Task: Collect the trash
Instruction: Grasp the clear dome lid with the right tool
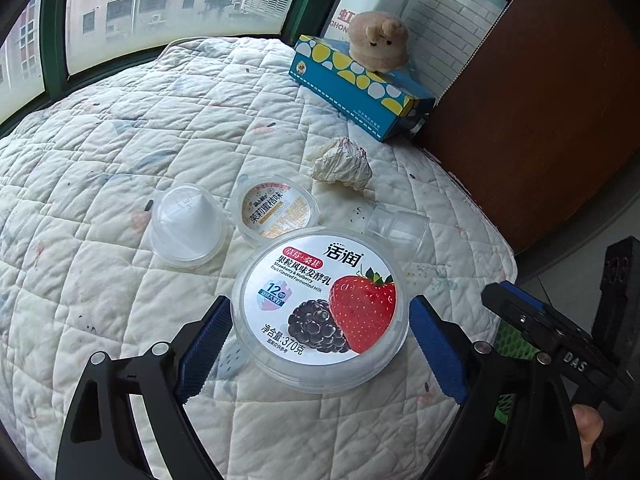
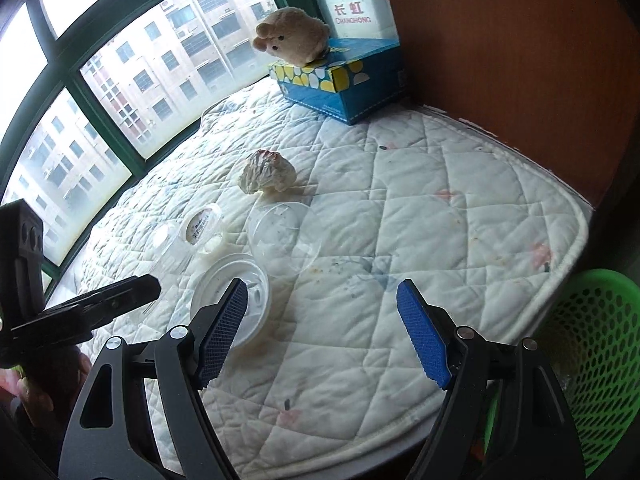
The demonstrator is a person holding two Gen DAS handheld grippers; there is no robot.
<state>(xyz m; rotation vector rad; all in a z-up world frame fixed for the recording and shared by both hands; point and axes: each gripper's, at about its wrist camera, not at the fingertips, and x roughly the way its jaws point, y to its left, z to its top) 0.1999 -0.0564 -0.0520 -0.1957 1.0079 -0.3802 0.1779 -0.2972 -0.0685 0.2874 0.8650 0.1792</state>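
Note:
A round yogurt tub [image 1: 320, 304] with a strawberry and mulberry lid sits between the blue pads of my left gripper [image 1: 320, 312], which press on its rim from both sides. Beyond it on the quilt lie a small labelled jelly cup [image 1: 274, 208], an upturned clear cup [image 1: 186, 228], a clear cup on its side [image 1: 396, 228] and a crumpled tissue [image 1: 342, 164]. My right gripper [image 2: 322, 292] hovers open over bare quilt near the front edge, nothing between its fingers. The tub [image 2: 230, 300] shows just left of its left finger.
A green mesh basket [image 2: 592, 360] stands off the quilt's right edge. A blue tissue box [image 1: 360, 84] with a plush toy [image 1: 378, 40] on it sits at the back, against a brown wooden panel [image 1: 540, 100]. Windows line the far side.

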